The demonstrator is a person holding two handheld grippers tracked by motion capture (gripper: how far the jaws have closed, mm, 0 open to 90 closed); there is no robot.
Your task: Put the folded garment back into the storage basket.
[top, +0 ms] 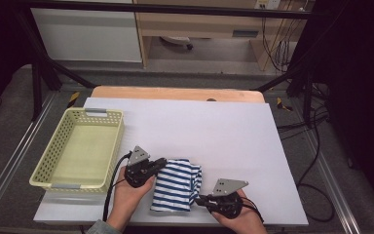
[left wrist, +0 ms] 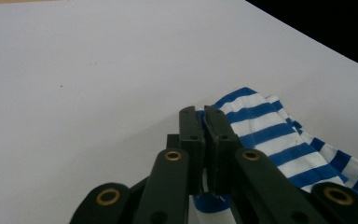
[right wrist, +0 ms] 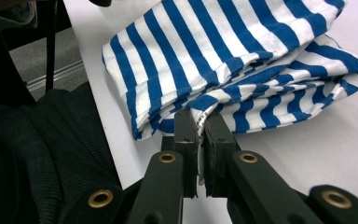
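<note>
We find both grippers, left [top: 161, 165] and right [top: 199, 199], clamped on the folded striped shirt [top: 175, 186]; uneven lifting risks unfolding it.

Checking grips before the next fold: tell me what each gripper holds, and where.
Both pinch the folded striped shirt: left gripper at its far-left corner, right gripper at its near-right edge.

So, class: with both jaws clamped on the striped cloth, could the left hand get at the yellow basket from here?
Probably yes. The yellow basket sits just beside the left gripper with bare table between, but its jaws are shut on the striped cloth, so the cloth would come along.
</note>
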